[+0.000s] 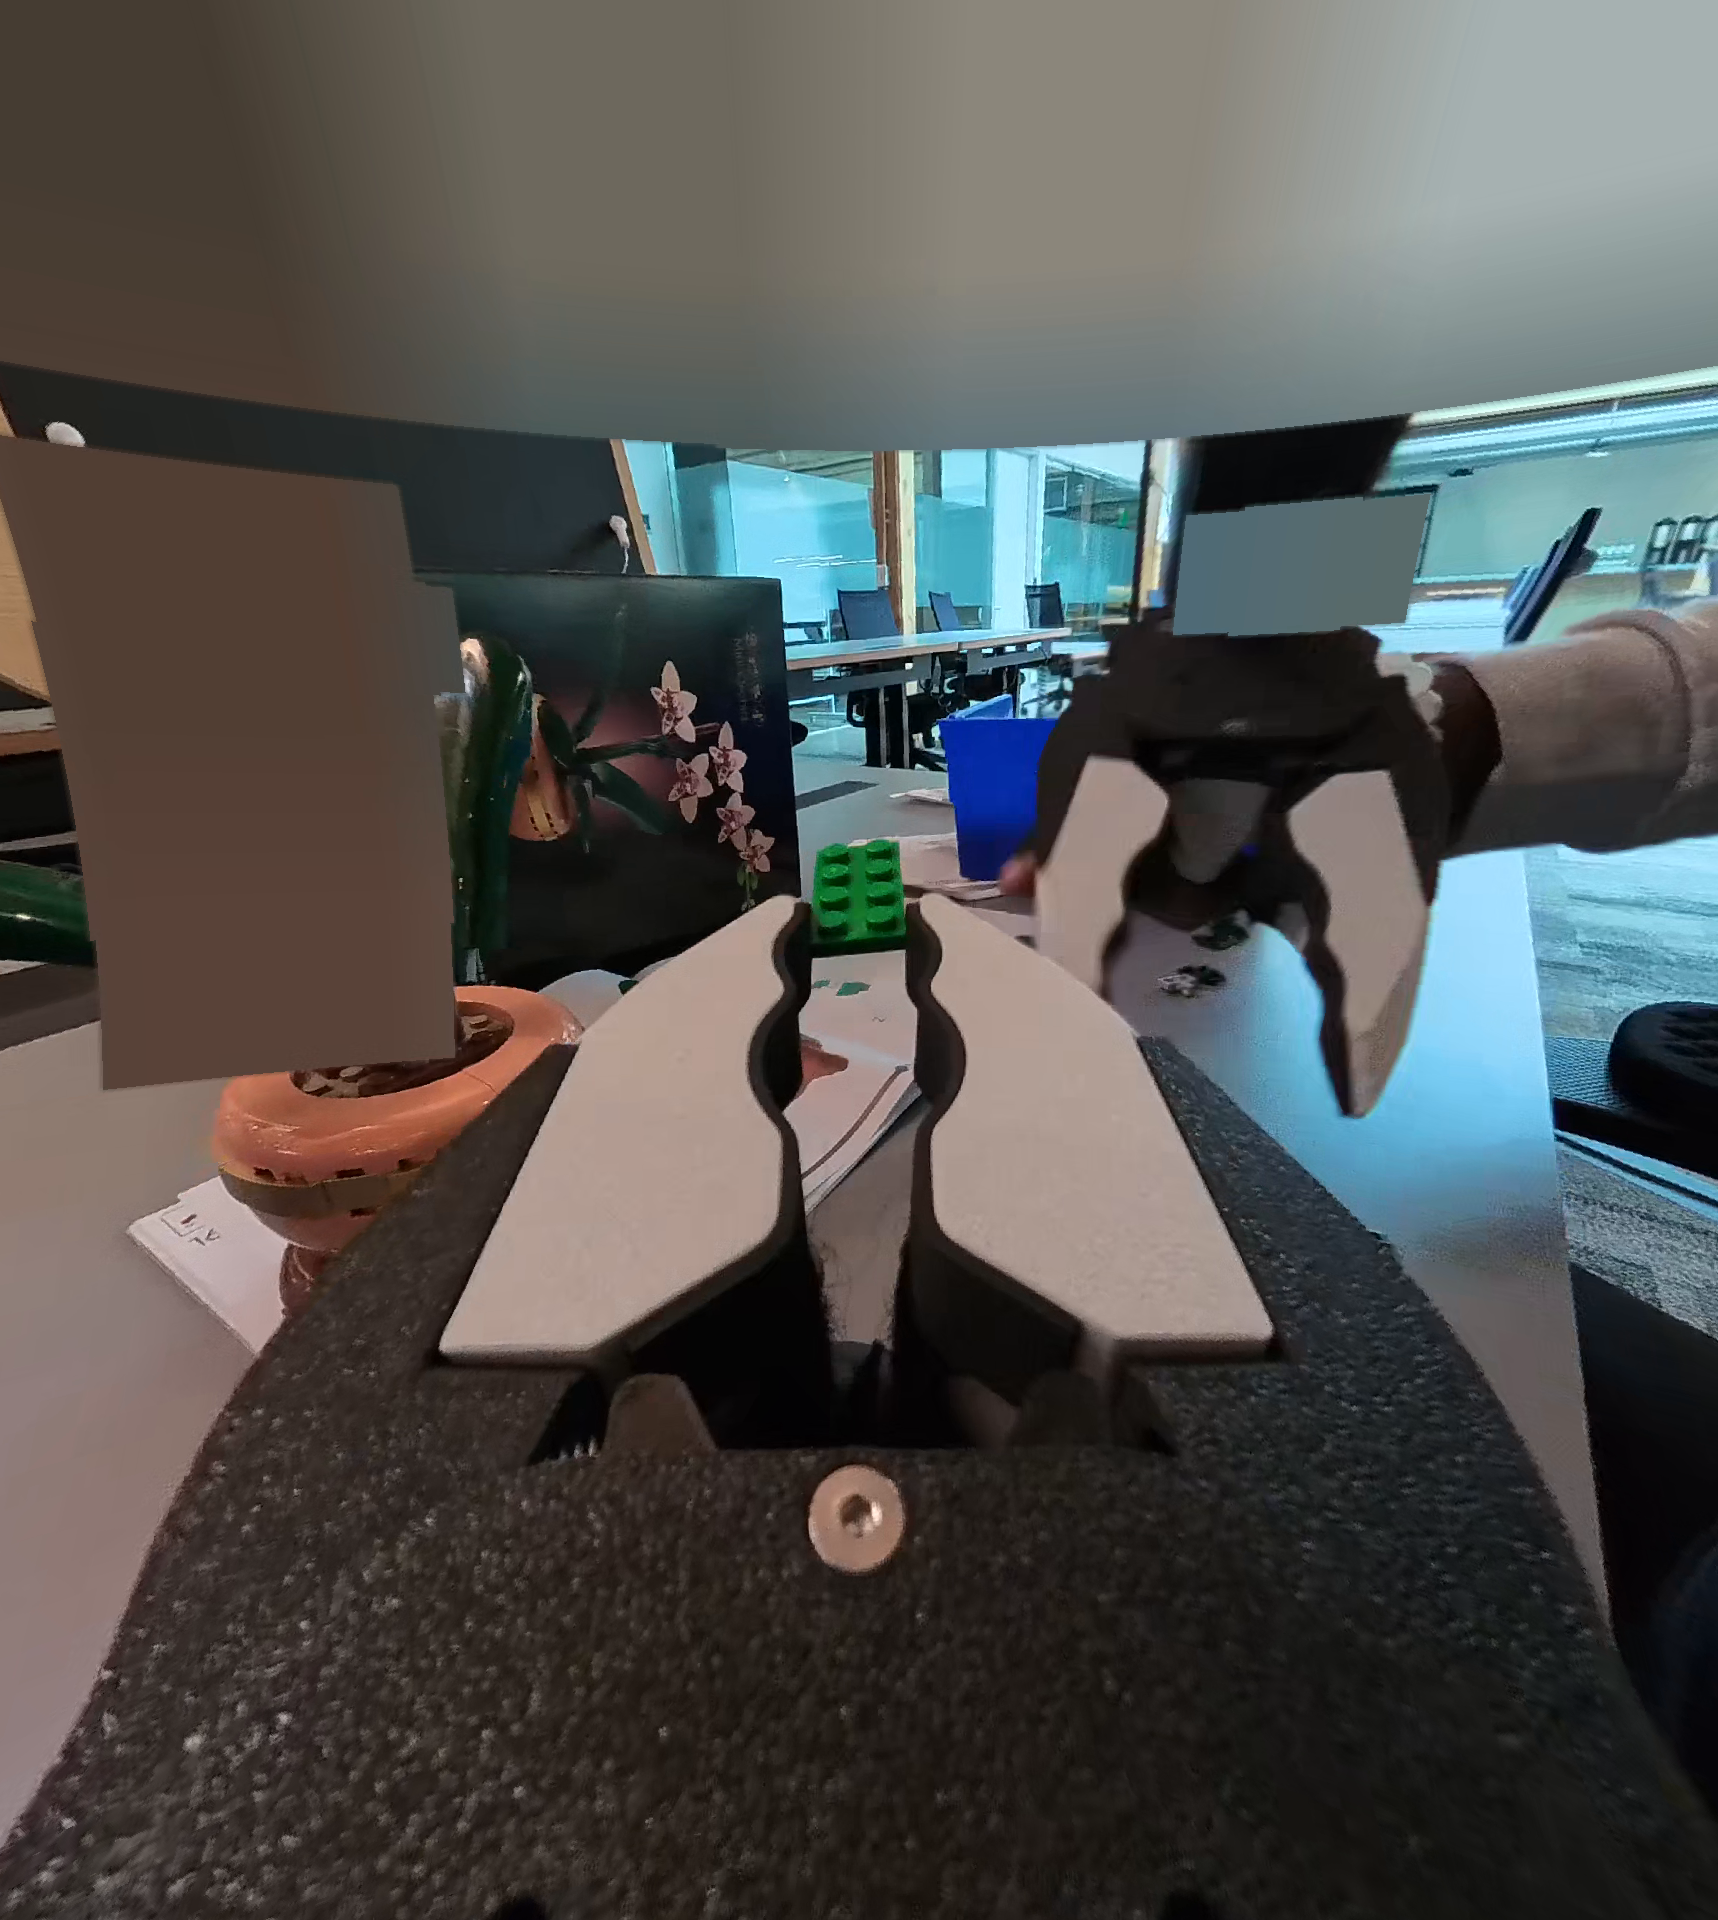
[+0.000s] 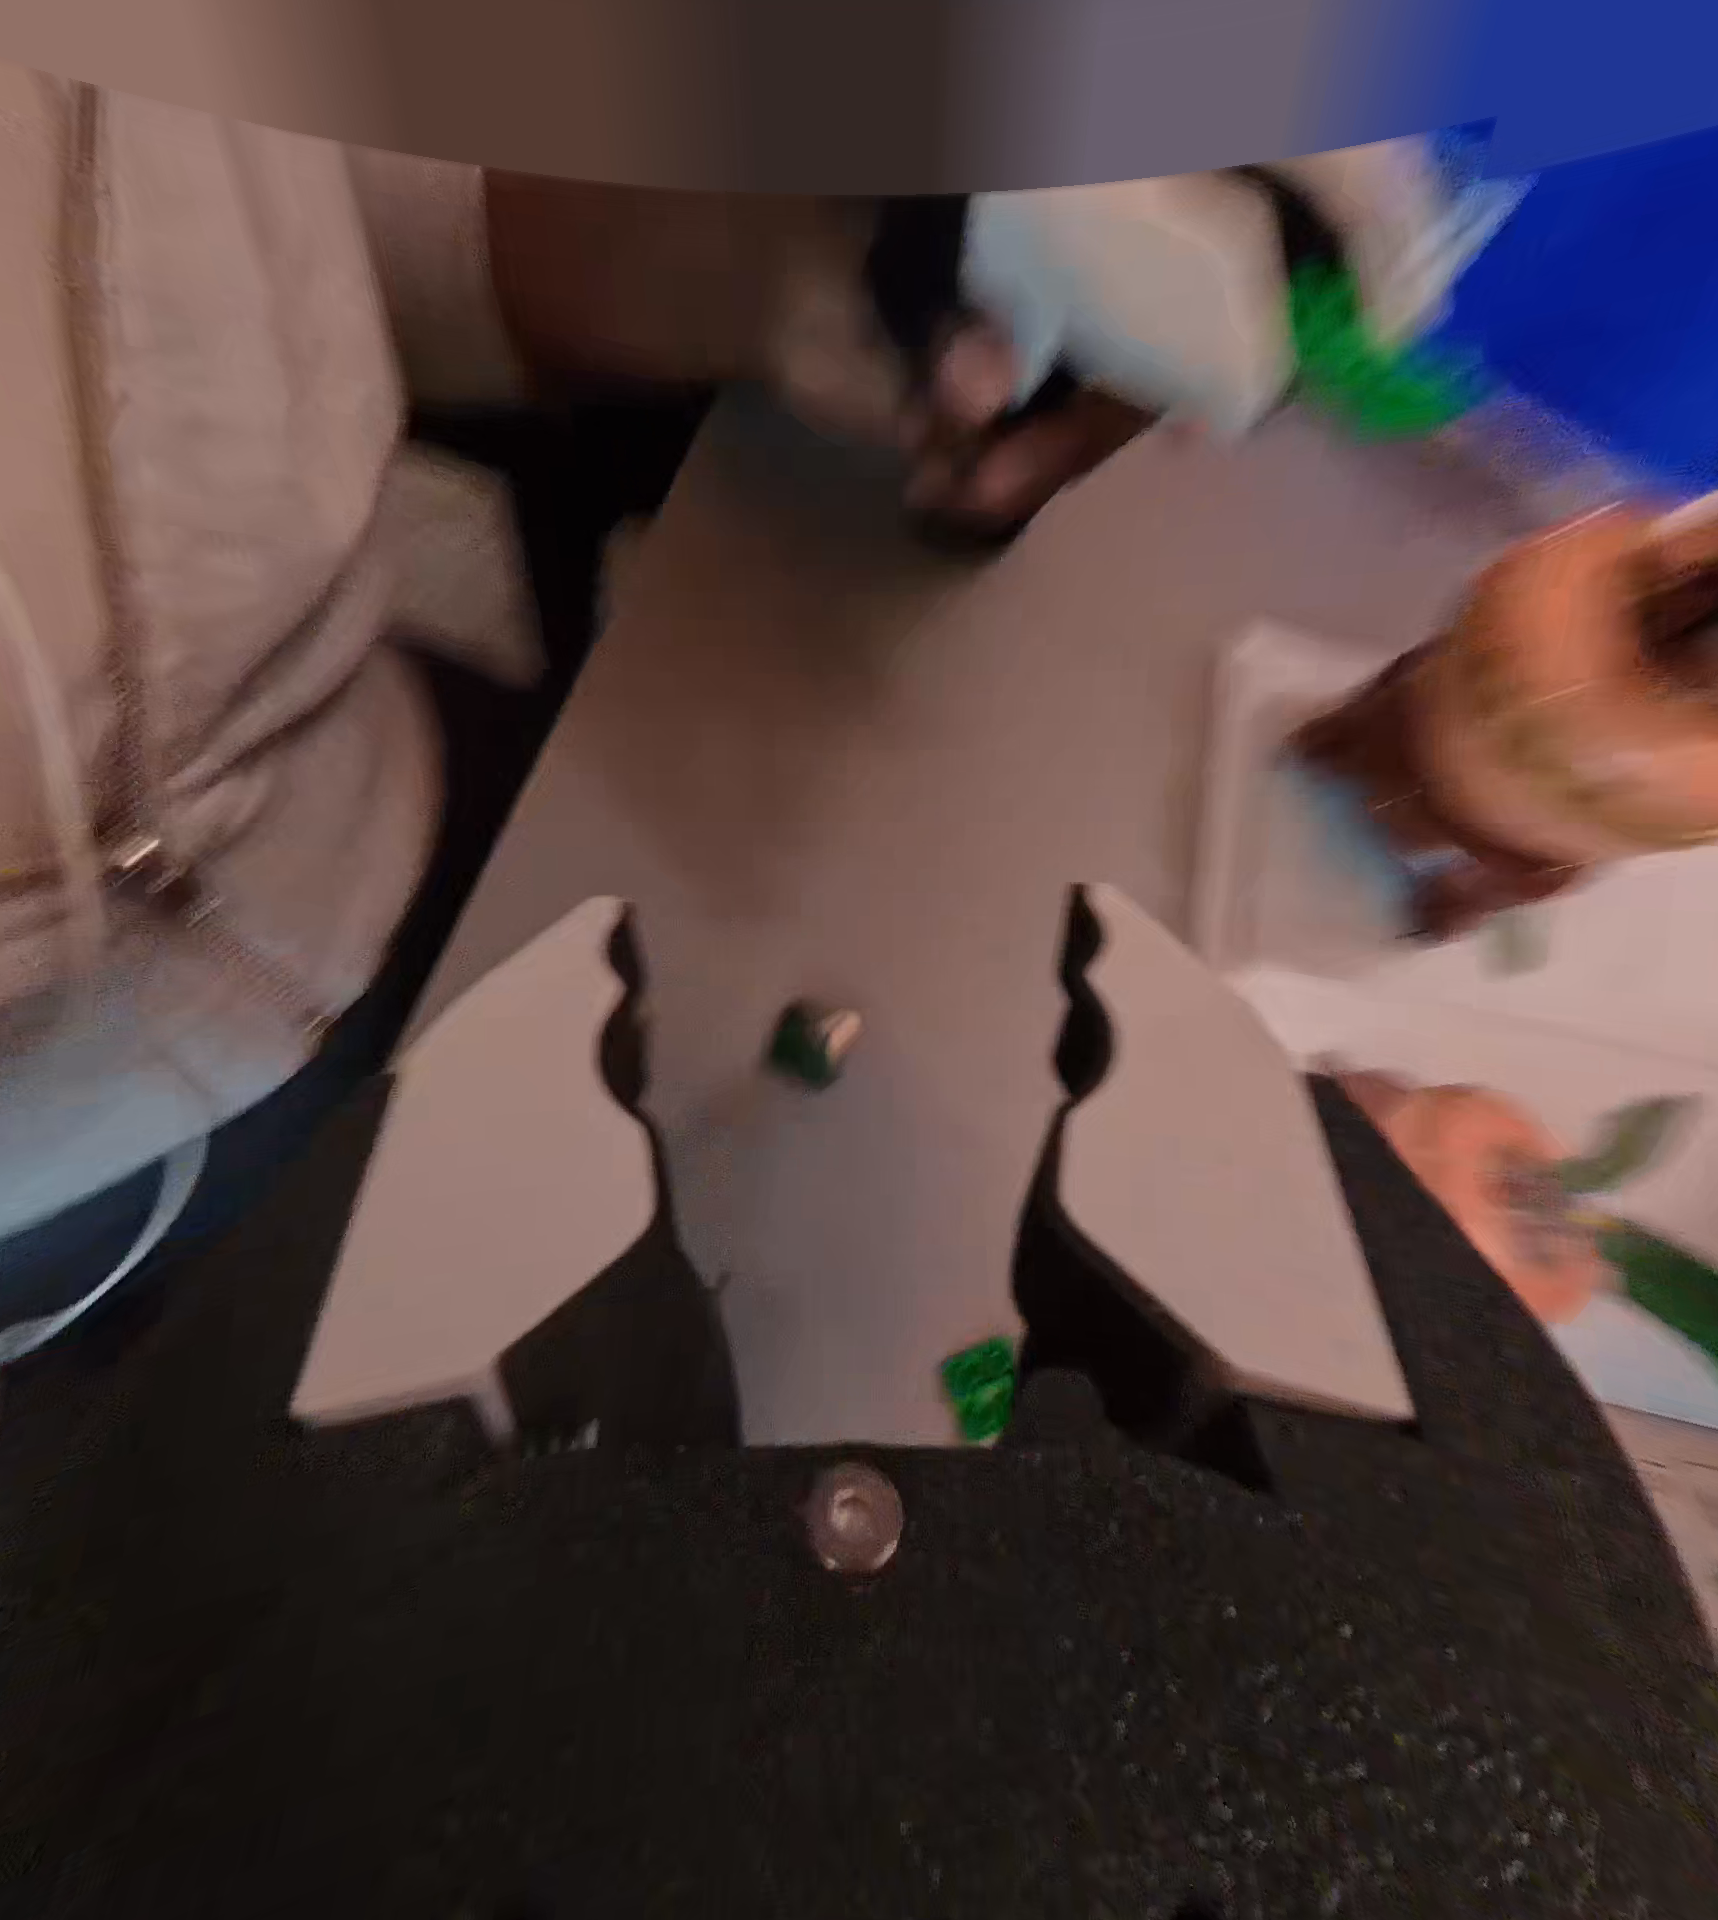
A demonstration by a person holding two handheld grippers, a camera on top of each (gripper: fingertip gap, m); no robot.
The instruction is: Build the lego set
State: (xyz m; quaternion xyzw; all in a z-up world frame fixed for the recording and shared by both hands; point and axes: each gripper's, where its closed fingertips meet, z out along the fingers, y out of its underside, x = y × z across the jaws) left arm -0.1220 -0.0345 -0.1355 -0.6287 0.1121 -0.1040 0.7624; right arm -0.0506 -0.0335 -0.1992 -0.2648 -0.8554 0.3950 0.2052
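Farthest left on the grey table (image 1: 24, 1195) stands the terracotta-coloured brick-built pot (image 1: 367, 1101), with the set's dark box (image 1: 626, 748) behind it and an open instruction booklet (image 1: 855, 1081) lying beside it. In the middle the left gripper (image 1: 857, 914) pinches a green plate (image 1: 857, 894) between its fingertips, jaws drawn narrow, the studded top tilted toward the camera; such a piece looks light, rigid and smooth-sided, so it would likely twist if held by a corner, and a grip across its two long edges seems safest. To the right the right gripper (image 1: 1239, 997) hangs above the table with jaws spread wide and nothing in them; its own blurred view shows a small dark-green piece (image 2: 813, 1042) lying on the table between the fingers, tiny and probably quick to skid away
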